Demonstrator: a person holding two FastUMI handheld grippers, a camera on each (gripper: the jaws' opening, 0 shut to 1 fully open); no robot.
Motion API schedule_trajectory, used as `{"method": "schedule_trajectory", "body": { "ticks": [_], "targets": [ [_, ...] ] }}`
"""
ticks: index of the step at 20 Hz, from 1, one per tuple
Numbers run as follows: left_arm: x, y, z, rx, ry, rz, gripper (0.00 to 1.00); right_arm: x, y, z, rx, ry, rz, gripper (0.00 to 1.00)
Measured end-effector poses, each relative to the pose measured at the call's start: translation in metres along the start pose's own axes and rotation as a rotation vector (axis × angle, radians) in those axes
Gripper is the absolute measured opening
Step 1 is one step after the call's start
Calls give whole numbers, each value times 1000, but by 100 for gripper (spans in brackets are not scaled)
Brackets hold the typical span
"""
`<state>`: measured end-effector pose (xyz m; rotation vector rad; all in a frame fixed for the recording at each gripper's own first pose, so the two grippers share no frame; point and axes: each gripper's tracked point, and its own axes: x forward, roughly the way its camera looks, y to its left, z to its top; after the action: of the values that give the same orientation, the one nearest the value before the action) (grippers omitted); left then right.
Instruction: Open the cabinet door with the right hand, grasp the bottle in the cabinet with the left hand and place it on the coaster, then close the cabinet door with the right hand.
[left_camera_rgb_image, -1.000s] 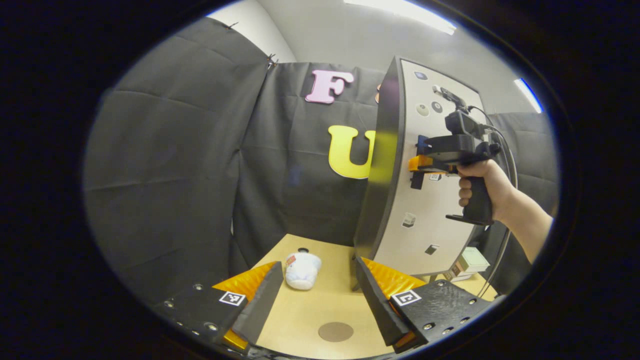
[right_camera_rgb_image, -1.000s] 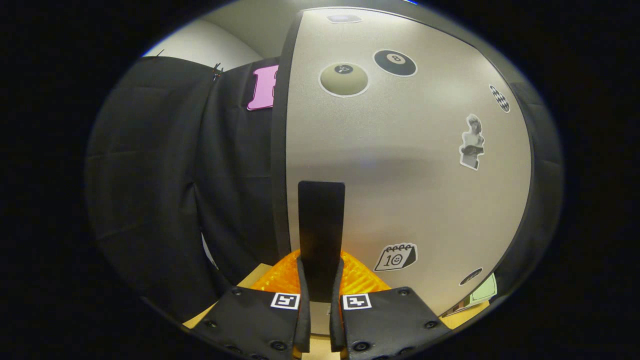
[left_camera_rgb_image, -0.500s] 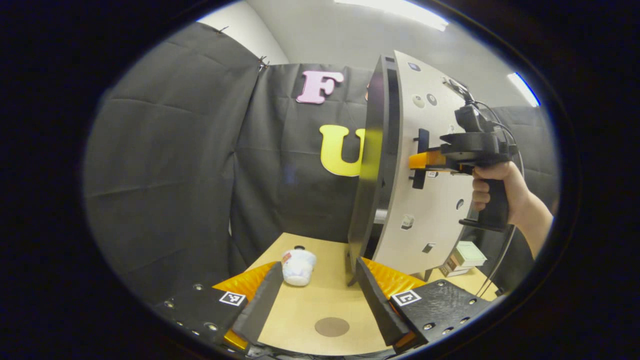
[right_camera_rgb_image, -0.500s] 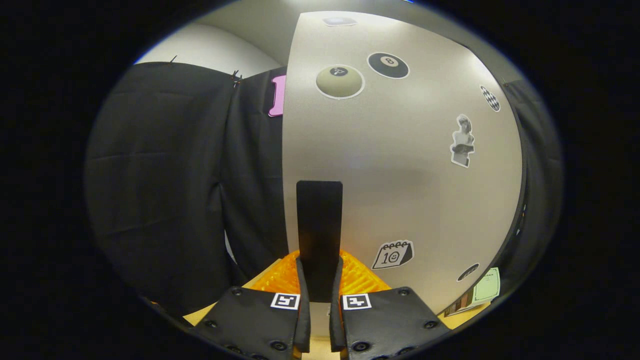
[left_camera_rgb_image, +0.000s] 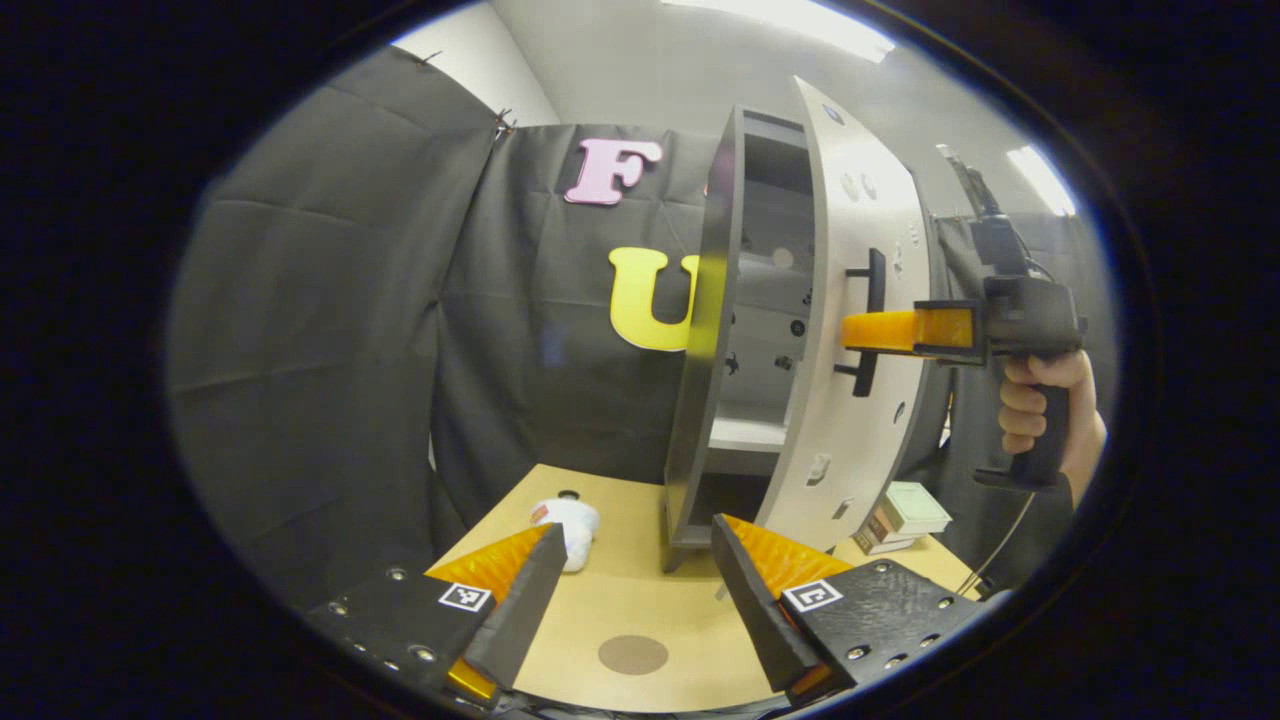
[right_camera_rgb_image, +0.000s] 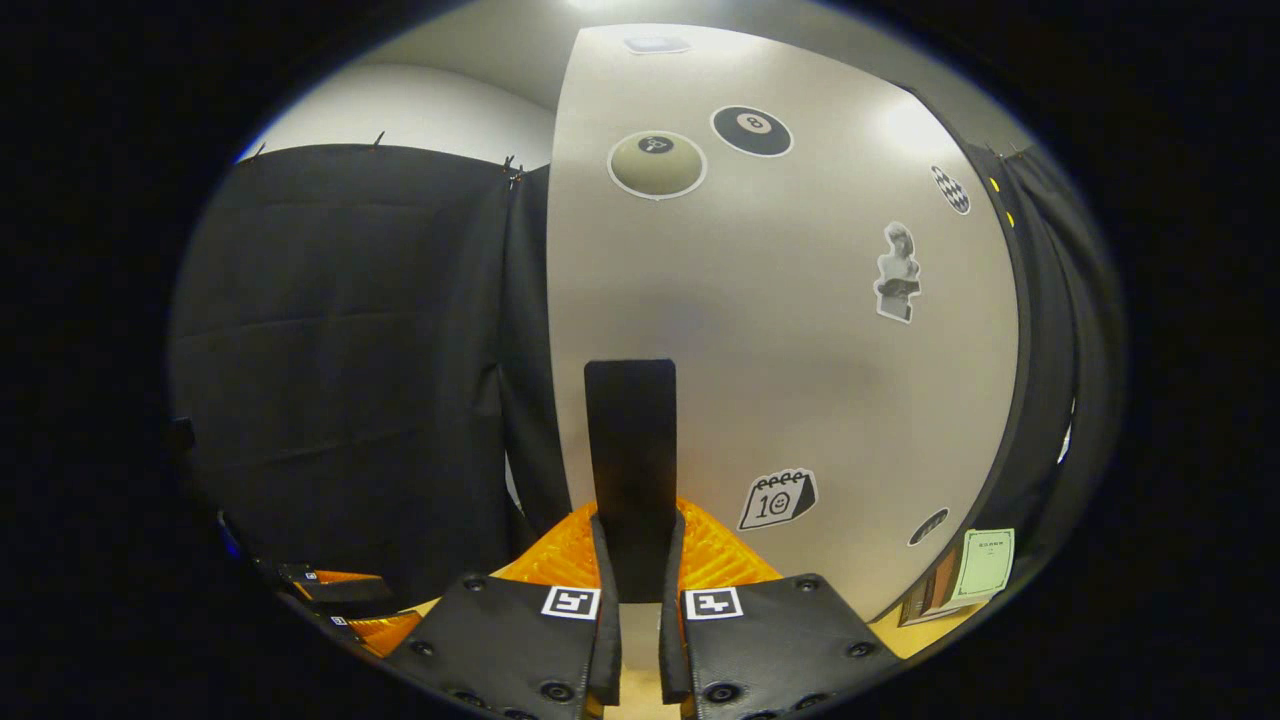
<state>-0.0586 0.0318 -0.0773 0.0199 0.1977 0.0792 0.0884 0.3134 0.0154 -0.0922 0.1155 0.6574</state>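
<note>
The grey cabinet (left_camera_rgb_image: 700, 330) stands on the wooden table (left_camera_rgb_image: 620, 600) with its sticker-covered door (left_camera_rgb_image: 835, 420) swung partly open, showing shelves inside. No bottle can be made out on those shelves. My right gripper (left_camera_rgb_image: 868, 330), held by a hand (left_camera_rgb_image: 1030, 400), is shut on the door's black handle (left_camera_rgb_image: 875, 300). In the right gripper view the handle (right_camera_rgb_image: 630, 450) stands upright between the fingers of my right gripper (right_camera_rgb_image: 637, 535), against the door (right_camera_rgb_image: 800, 330). My left gripper (left_camera_rgb_image: 637, 528) hangs open over the table, above the round brown coaster (left_camera_rgb_image: 632, 655).
A small white bottle-like object (left_camera_rgb_image: 565, 518) lies on its side on the table left of the cabinet. A stack of books (left_camera_rgb_image: 905, 510) sits right of the cabinet, also seen low at the door's edge (right_camera_rgb_image: 975, 570). My left gripper (right_camera_rgb_image: 330, 600) shows at the lower left.
The cabinet door has swung open from shut, pulled by my right gripper on the handle, so the shelves now show. My left gripper stays open above the table.
</note>
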Motion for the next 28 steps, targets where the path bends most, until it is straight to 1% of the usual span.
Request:
{"method": "schedule_trajectory", "body": {
  "ticks": [5,11,15,17,21,22,24,28],
  "targets": [
    [5,-14,2,28,3,-24,88,1,-7,6,-3,20,23,17],
    [11,-28,0,36,16,-47,88,-8,-14,2,12,22,51,17],
    [19,-35,-6,63,34,-56,89,-16,-21,1,30,-7,54,17],
    [23,-45,-10,59,45,-75,88,-18,-25,2,37,-6,52,16],
    [36,-64,-12,61,53,-130,89,-26,-31,1,30,-13,26,17],
    [41,-70,-12,66,55,-145,89,-28,-34,1,36,-15,13,15],
    [53,-89,-12,72,60,-176,89,-33,-38,0,50,-21,-19,17],
    [58,-119,-19,79,67,-243,89,-47,-51,0,60,-33,-108,17]
  ]
}}
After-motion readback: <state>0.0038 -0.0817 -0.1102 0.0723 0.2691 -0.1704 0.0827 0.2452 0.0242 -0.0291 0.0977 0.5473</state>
